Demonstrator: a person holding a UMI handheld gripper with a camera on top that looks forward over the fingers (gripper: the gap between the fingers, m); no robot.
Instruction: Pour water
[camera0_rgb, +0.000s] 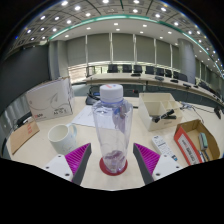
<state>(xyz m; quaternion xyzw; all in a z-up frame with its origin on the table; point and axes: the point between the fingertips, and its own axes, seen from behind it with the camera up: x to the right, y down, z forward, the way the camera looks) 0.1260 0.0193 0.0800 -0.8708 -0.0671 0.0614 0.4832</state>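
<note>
A clear plastic bottle with a white cap stands upright on a red coaster on the pale table. It is between my two fingers, with a gap at each side. My gripper is open, its pink pads flanking the bottle's base. A white cup sits to the left of the bottle, beyond the left finger.
A white carton stands at the back left. An open white box sits behind right, and a brown cardboard box with papers lies at the right. Chairs and long desks fill the room beyond.
</note>
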